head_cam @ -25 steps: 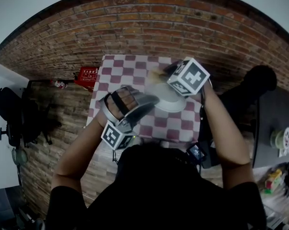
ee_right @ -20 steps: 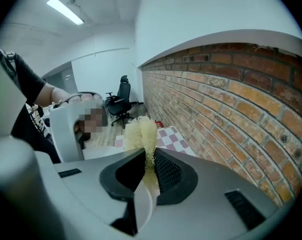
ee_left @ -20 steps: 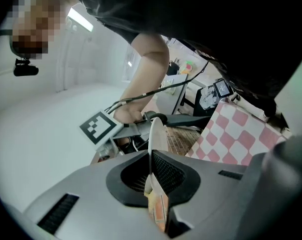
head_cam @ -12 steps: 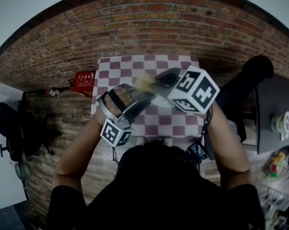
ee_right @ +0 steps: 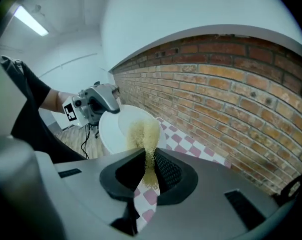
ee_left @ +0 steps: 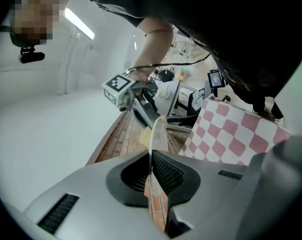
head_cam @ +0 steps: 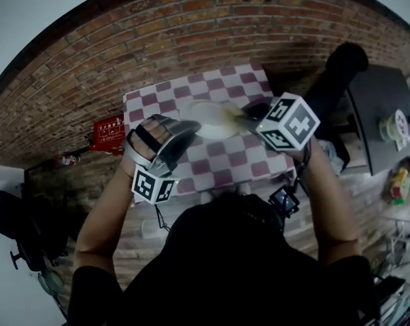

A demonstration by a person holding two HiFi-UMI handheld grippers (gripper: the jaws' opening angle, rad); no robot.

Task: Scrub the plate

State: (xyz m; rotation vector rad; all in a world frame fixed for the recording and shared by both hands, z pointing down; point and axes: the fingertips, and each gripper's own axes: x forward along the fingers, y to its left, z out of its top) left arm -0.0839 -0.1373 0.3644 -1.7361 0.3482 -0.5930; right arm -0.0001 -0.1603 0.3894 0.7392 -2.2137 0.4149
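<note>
The left gripper (head_cam: 190, 130) had its jaws shut tight on the rim of a white plate (head_cam: 206, 119). In the left gripper view the plate was seen from its thin edge, and it stuck up straight from between the two dark pads. The plate was held up in front of the person, over the far part of a table with a pink and white checked cloth (head_cam: 242, 160). It was tipped up on its side, so its inside faced the right gripper (head_cam: 244, 116). It did not look like it was lying on the cloth. The right gripper had its jaws closed on a fuzzy yellow scrub pad (ee_right: 144, 136). The pad poked out past the jaws, and its far end was pressed against the inside of the plate, near the middle. In the right gripper view the left gripper sat just behind the plate, on the plate's left side. Each gripper had a white cube with black square marks on it. The left cube (head_cam: 153, 185) was low, near the person's wrist. The right cube (head_cam: 287, 122) was up high, close beside the plate. A red brick wall (head_cam: 211, 26) stood behind the table. A red box (head_cam: 110, 132) sat on the floor to the left of the table. A dark table (head_cam: 381, 107) with small things on it stood off to the right.
</note>
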